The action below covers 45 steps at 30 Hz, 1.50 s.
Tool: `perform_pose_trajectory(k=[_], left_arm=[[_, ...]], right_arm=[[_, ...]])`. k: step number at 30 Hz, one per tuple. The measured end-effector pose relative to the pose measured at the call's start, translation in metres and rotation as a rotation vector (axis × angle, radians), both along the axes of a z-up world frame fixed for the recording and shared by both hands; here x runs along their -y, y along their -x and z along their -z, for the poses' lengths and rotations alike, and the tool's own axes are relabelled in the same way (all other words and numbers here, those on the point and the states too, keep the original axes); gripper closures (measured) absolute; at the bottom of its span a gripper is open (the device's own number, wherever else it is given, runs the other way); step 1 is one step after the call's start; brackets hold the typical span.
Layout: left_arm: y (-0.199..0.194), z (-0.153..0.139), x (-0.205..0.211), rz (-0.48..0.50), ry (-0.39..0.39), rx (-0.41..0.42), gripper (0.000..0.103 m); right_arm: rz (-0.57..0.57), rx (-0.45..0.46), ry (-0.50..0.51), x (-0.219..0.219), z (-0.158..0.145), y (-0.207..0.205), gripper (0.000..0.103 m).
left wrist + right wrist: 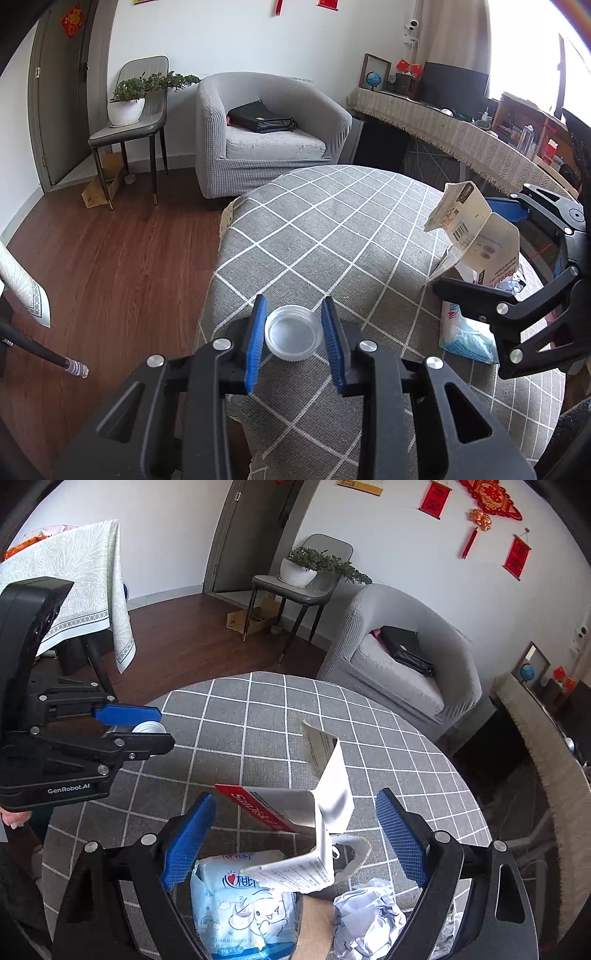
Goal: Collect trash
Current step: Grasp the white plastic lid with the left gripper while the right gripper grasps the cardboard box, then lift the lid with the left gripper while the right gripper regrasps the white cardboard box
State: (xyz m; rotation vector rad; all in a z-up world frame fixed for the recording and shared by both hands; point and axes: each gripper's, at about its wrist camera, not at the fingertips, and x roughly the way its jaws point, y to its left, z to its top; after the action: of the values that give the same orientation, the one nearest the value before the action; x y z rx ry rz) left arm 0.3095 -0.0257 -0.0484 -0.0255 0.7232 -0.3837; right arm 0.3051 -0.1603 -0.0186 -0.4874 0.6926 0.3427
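Now counted on the round checked table: one clear lid near its left edge, gripped by left gripper jaws. Toward the right edge, under wide-open right gripper jaws: one torn card package, one tissue pack, one crumpled paper. Beyond, one grey armchair, wood floor.

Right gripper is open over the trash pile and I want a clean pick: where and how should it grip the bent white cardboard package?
Grip the upright white flap of the cardboard package, jaws closing across its thin faces, coming down from above. It stands clear between the open right gripper fingers, while the lower folds lie over the tissue pack and crumpled paper.
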Motion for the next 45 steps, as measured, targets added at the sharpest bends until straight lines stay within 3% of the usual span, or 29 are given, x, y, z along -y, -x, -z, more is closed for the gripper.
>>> perform_pose_trajectory(k=[4,7,8,21,23,25,28,34,37,40,45], left_arm=[[0.003,-0.002,-0.012,-0.016,0.045,-0.001,0.071],[0.006,-0.006,-0.018,-0.028,0.063,0.007,0.071],[0.008,-0.008,-0.021,-0.031,0.068,0.010,0.071],[0.023,-0.026,-0.059,-0.115,0.120,0.030,0.071],[0.027,-0.027,-0.063,-0.125,0.120,0.027,0.071],[0.032,-0.028,-0.066,-0.128,0.115,0.026,0.071],[0.039,-0.028,-0.068,-0.127,0.109,0.023,0.071],[0.052,-0.025,-0.075,-0.124,0.081,0.013,0.070],[0.056,-0.023,-0.085,-0.140,0.091,0.004,0.071],[0.062,-0.024,-0.092,-0.146,0.095,0.008,0.071],[0.067,-0.028,-0.098,-0.147,0.103,0.013,0.071]], right_arm=[[0.040,-0.037,-0.030,0.000,0.003,-0.011,0.014],[0.059,-0.045,-0.020,-0.001,0.005,-0.016,0.035],[0.070,-0.045,-0.027,0.000,0.004,-0.018,0.037],[0.106,0.043,-0.166,0.003,-0.022,-0.007,0.042],[0.099,0.049,-0.190,0.000,-0.025,-0.002,0.053],[0.095,0.052,-0.200,-0.002,-0.028,0.002,0.053],[0.111,0.024,-0.197,-0.004,-0.023,0.002,0.063],[0.107,0.011,-0.274,-0.006,-0.027,0.011,0.061],[0.057,0.068,-0.332,-0.015,-0.041,0.026,0.038],[-0.001,0.077,-0.305,-0.032,-0.038,0.034,0.028],[0.037,0.032,-0.226,-0.043,-0.022,0.028,0.028]])
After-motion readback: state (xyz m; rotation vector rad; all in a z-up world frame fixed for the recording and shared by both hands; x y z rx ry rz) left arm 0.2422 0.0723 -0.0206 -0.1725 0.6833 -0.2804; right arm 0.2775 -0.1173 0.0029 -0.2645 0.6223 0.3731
